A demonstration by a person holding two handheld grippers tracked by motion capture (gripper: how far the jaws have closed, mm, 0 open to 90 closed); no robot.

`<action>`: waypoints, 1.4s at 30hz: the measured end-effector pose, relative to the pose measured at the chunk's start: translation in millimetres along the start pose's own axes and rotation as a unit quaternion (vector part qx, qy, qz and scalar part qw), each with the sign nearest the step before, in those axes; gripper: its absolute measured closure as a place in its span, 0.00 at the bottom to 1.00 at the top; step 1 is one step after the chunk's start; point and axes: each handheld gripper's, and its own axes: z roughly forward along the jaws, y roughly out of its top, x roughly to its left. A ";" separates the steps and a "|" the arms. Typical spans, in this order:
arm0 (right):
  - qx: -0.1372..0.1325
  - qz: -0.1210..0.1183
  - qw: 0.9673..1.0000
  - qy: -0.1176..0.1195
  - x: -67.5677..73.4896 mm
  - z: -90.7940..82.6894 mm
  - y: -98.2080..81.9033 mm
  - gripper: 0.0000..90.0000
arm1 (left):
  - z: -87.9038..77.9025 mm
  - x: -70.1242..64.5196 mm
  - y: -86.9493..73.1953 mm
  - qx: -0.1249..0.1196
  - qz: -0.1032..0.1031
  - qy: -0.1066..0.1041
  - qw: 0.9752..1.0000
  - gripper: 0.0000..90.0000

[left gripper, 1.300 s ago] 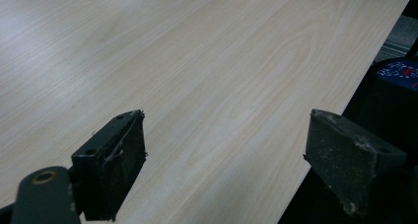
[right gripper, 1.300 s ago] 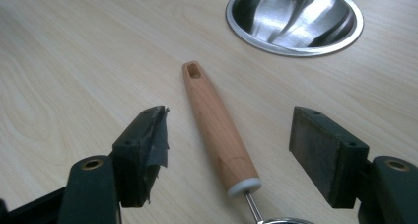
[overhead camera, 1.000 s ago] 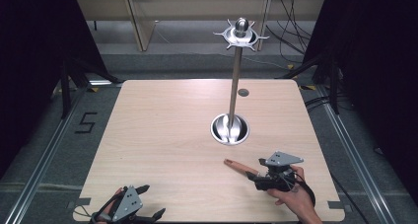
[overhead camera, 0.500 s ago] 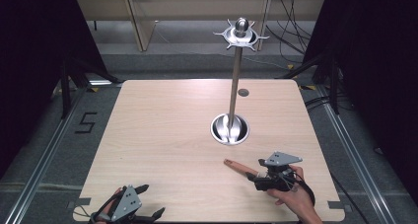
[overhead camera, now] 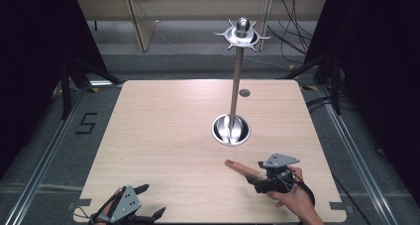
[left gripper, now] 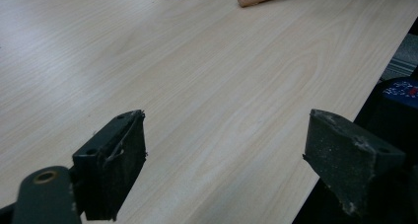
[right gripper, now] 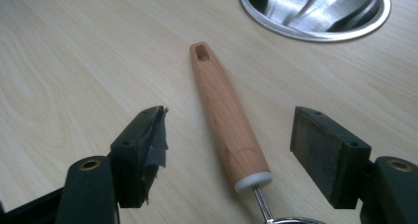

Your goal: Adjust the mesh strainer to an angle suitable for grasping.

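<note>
The right gripper [right gripper: 229,140] is released, its 2 jaws spread wide on either side of a wooden handle [right gripper: 224,113] without touching it; the handle lies flat on the light wood table [overhead camera: 163,136], its holed tip toward a round steel base [right gripper: 315,9], a white collar and thin metal shank at its near end; in the high view the right gripper [overhead camera: 272,175] sits in a hand [overhead camera: 294,200] near the table's front right, just in front of the steel base [overhead camera: 231,130], from which a tall rod [overhead camera: 236,81] rises to a pronged top [overhead camera: 242,34]; the left gripper [left gripper: 226,160] is also released, jaws far apart over bare table at the front left edge.
</note>
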 end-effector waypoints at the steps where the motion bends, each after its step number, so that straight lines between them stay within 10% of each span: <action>1: -0.001 -0.005 1.000 0.000 -0.5 1.2 -0.3 0.34 | 0.0 0.0 0.1 0.001 0.001 -0.002 1.000 0.17; 23: 0.045 -0.017 0.999 -0.011 -1.2 17.1 0.0 0.37 | 0.2 -0.8 0.2 0.003 -0.002 -0.005 1.000 0.17; 42: 0.091 -0.031 0.995 -0.009 -7.8 21.9 3.1 0.70 | 1.9 -0.5 0.3 0.000 0.007 -0.008 1.000 0.17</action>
